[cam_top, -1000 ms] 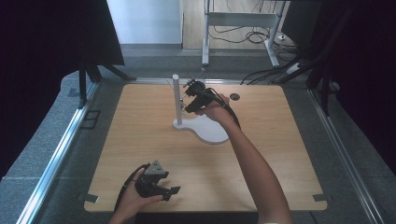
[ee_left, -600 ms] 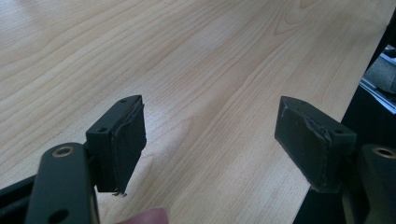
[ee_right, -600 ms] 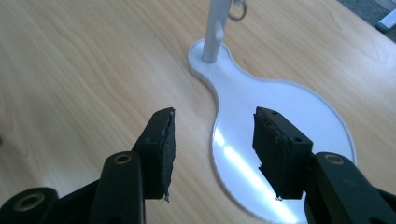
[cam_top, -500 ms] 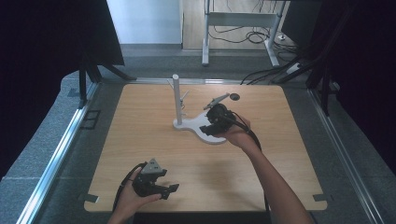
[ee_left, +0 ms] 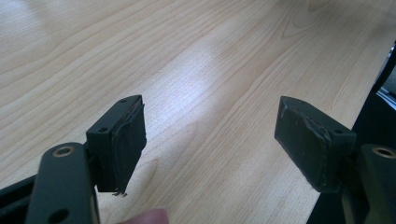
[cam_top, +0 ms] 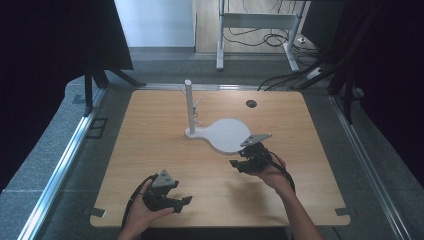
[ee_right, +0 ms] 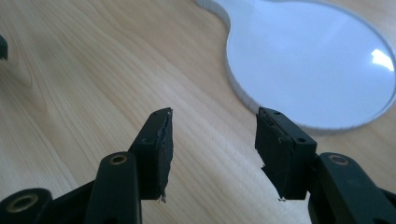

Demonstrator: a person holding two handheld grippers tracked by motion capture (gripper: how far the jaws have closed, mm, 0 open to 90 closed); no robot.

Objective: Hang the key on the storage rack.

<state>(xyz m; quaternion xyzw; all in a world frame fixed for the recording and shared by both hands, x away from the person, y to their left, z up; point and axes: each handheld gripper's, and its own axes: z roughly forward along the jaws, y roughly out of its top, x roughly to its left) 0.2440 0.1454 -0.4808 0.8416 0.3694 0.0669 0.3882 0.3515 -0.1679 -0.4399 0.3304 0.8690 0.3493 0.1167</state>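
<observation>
A light wooden table (cam_top: 150, 150) spans the high view, set on a grey floor (cam_top: 45, 150) with dark curtains on both sides. Toward its far middle stands a white stand (cam_top: 227, 135) — a flat rounded base plate with a slim upright post (cam_top: 189, 105) rising from its left end, small pegs sticking out near the top. A small dark round hole (cam_top: 251, 103) marks the table to the right of the post.

The right gripper (cam_top: 239, 162) is held low over the table just in front of the plate's near edge, its 2 jaws spread apart with nothing between them; in the right gripper view (ee_right: 210, 149) the white plate (ee_right: 308, 60) lies just beyond the tips.

The left gripper (cam_top: 181, 202) sits near the table's front edge, well apart from the stand — jaws wide, empty, bare wood between them in the left gripper view (ee_left: 208, 140).
</observation>
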